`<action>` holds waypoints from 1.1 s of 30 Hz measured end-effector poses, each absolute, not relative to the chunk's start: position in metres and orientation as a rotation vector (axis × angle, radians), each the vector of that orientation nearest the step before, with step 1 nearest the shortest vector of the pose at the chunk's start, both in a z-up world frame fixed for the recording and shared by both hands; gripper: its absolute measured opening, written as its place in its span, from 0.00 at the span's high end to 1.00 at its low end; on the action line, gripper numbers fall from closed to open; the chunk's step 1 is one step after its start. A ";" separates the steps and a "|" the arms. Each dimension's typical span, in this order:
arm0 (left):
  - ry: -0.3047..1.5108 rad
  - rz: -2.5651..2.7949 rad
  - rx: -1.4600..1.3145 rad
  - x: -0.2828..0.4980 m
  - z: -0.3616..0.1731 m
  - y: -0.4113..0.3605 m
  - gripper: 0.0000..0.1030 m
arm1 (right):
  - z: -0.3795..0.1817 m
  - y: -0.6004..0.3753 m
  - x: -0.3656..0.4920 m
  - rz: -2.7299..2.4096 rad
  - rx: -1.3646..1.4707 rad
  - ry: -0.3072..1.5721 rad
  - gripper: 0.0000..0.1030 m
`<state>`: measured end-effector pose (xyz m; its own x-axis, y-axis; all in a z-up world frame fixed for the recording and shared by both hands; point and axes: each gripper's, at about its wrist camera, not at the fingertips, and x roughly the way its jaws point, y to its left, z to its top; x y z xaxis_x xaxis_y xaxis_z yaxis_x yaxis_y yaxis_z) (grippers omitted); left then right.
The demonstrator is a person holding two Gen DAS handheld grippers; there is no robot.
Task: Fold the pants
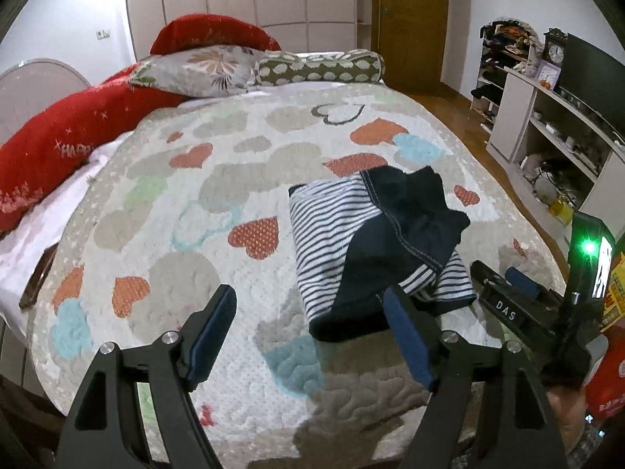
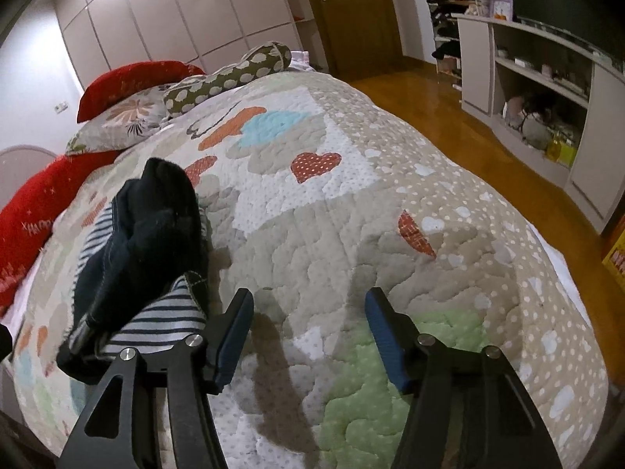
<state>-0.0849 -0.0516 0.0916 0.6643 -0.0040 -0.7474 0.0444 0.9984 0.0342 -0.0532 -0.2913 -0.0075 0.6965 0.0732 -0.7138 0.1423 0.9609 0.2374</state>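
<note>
Currently: pants [image 1: 375,246], navy with striped panels, folded on quilt [image 1: 218,179]; left gripper [image 1: 312,332] and right gripper [image 2: 308,332] both spread, empty.

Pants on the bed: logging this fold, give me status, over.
Left gripper open, empty. Right gripper open, empty, over the quilt. Pants folded in a bundle on the quilt, dark top part rumpled. Nothing in the way.

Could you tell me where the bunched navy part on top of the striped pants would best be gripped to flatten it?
Probably at the raised navy hump of the pants, where loose cloth stands off the quilt. Come from the pants' right edge with the open right gripper, already beside it; the open left gripper hovers nearer the front.
</note>
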 end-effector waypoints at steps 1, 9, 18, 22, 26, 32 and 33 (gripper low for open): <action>0.853 -0.031 0.049 -0.084 0.090 -0.052 0.25 | -0.008 -0.289 -0.053 -0.040 0.273 0.801 0.36; 0.881 -0.049 0.041 -0.084 0.084 -0.054 0.25 | -0.013 -0.270 -0.056 -0.071 0.145 0.772 0.28; 0.907 -0.054 0.010 -0.081 0.080 -0.049 0.25 | -0.015 -0.265 -0.059 -0.089 0.095 0.736 0.27; 0.916 -0.055 0.006 -0.080 0.078 -0.049 0.25 | -0.016 -0.264 -0.060 -0.089 0.091 0.726 0.26; 0.931 -0.058 -0.007 -0.079 0.074 -0.047 0.25 | -0.017 -0.265 -0.062 -0.075 0.105 0.714 0.22; 0.950 -0.050 -0.036 -0.077 0.069 -0.040 0.25 | -0.018 -0.260 -0.063 -0.075 0.084 0.699 0.19; 0.954 -0.049 -0.040 -0.077 0.068 -0.040 0.25 | -0.018 -0.259 -0.063 -0.078 0.078 0.698 0.19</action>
<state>-0.0770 -0.0401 0.0681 0.5778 -0.0591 -0.8141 0.0240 0.9982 -0.0554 -0.0628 -0.2594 -0.0185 0.7633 -0.0457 -0.6444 0.0978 0.9942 0.0453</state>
